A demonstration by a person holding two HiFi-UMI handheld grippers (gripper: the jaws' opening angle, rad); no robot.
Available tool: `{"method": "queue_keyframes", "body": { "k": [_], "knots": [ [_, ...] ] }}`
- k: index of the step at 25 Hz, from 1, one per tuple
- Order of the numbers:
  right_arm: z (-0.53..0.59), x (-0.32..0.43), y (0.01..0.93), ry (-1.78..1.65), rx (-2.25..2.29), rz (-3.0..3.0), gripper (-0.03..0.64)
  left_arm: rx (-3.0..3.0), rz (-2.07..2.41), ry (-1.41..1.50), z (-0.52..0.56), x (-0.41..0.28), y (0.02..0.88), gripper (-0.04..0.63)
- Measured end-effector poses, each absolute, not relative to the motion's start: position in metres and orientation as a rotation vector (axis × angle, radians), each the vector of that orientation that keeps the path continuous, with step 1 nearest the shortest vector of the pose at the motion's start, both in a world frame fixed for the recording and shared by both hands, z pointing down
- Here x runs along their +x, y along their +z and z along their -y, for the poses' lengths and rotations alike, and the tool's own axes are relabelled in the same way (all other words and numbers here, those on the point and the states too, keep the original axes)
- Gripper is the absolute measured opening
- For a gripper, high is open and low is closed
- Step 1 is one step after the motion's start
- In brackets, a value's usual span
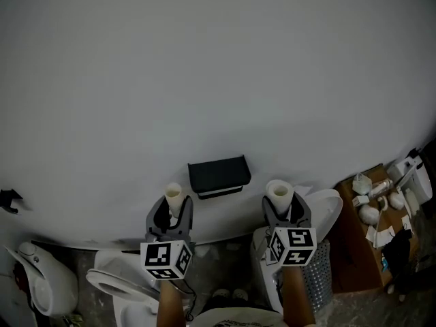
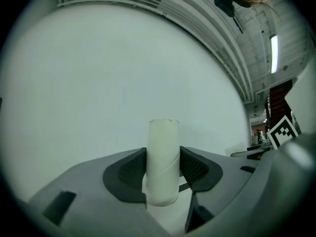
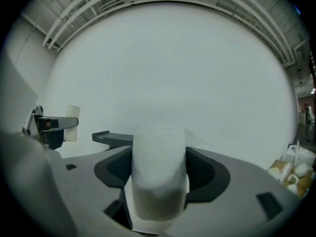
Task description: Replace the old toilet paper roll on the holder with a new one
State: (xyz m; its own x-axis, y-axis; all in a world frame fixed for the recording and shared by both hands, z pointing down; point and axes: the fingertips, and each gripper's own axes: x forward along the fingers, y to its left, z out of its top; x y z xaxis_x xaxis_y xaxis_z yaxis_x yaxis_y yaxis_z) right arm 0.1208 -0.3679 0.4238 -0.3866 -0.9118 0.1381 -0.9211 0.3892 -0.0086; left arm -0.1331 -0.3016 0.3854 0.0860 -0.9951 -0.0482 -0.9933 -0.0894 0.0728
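- The white wall (image 1: 204, 67) is filling most of the head view, plain and bare.
- The black holder (image 1: 219, 176) is sitting on that wall at about 6 o'clock from the view's centre. It is a flat-topped box with a pale strip along its lower edge.
- The paper roll (image 3: 158, 172) is standing upright at 4 o'clock from the holder, apart from it. It is white, soft and thick, with a loose sheet trailing toward 2 o'clock.
- The tube (image 2: 163, 164) is standing upright at 8 o'clock from the holder. It is a slim, pale, bare cardboard core with a spiral seam.
- The right gripper (image 1: 281, 208) is pinching the paper roll, its two dark pads pressing the roll's sides at 3 and 9 o'clock.
- The left gripper (image 1: 173, 210) is clamping the tube the same way, with its jaws set fairly wide on the core.
- Both grippers are pointing about level at the wall, one on each side of the holder, with their marker cubes facing the head camera.
- Two forearms (image 1: 297, 298) are reaching up from 6 o'clock.
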Motion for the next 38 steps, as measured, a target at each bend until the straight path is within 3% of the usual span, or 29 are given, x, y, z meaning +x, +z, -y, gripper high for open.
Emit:
{"method": "queue_keyframes", "body": {
  "k": [7, 19, 38],
  "knots": [
    [0.365, 0.101, 0.424, 0.119, 1.628, 2.542, 0.304, 2.177, 2.215, -0.125, 0.284, -0.178, 0.388, 0.202],
    [0.369, 0.089, 0.429, 0.047, 1.559, 2.515, 0.304, 2.159, 2.193, -0.152, 0.277, -0.192, 0.390, 0.202],
    [0.420, 0.082, 0.501, -0.987, 0.774, 1.614, 0.304, 2.189, 2.191, -0.135, 0.271, -0.194, 0.381, 0.202]
  ]
}}
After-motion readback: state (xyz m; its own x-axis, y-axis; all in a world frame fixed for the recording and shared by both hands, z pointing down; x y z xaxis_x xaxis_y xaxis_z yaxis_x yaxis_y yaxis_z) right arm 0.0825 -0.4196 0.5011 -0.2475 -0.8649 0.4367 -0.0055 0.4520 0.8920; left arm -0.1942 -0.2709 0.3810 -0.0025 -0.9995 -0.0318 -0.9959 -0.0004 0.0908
